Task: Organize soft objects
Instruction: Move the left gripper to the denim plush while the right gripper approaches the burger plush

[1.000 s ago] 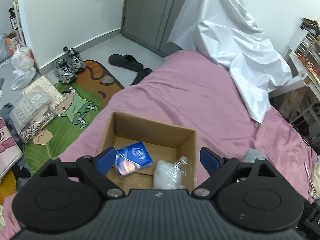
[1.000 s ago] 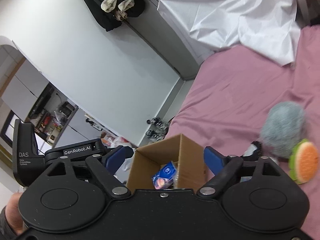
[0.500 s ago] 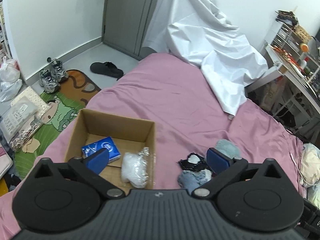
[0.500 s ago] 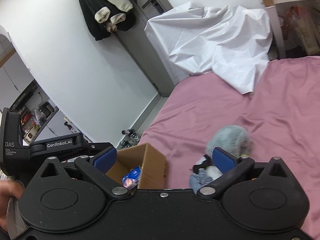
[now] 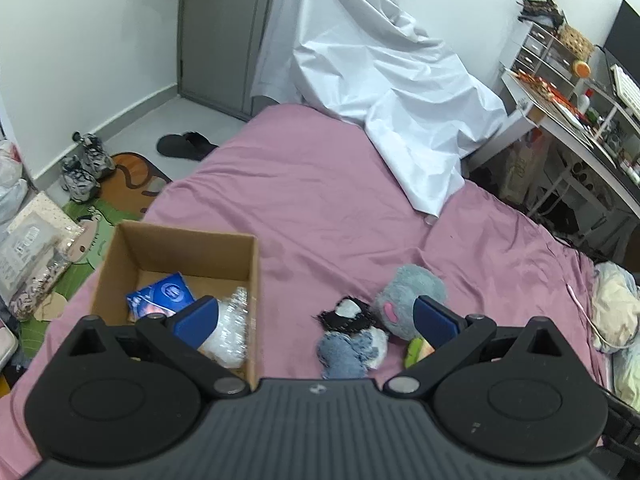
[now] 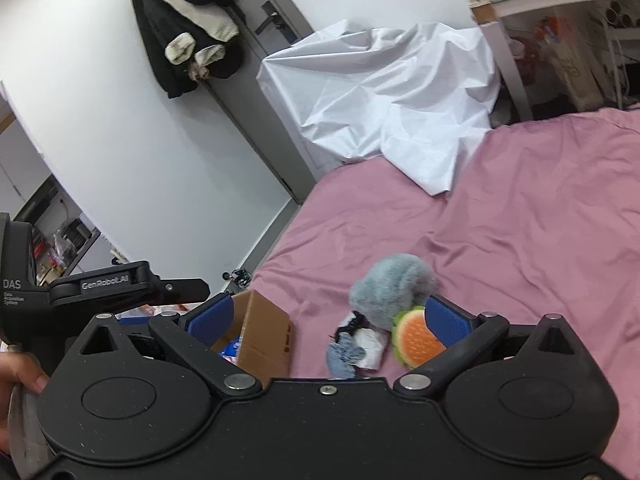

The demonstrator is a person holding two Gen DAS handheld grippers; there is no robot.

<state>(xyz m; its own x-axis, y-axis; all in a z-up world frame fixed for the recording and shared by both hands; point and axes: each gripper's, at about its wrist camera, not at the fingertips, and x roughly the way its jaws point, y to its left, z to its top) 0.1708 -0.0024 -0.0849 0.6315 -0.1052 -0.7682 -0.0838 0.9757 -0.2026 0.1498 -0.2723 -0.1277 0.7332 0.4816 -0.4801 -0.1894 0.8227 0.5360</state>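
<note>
The soft toys lie in a small heap on the pink bed (image 5: 320,184): a grey plush (image 5: 408,294), a black-and-white piece (image 5: 348,316), a denim-blue piece (image 5: 344,354) and an orange-and-green burger toy (image 6: 418,338), all touching. The heap runs roughly crosswise before the left gripper (image 5: 316,318), just right of the box (image 5: 252,264). The open box sits upright and holds a blue packet (image 5: 164,292) and a clear plastic bundle (image 5: 230,332). Bare bedspread stretches beyond, up to a white sheet (image 5: 384,80). Both the left gripper and the right gripper (image 6: 326,318) are spread wide, holding nothing.
</note>
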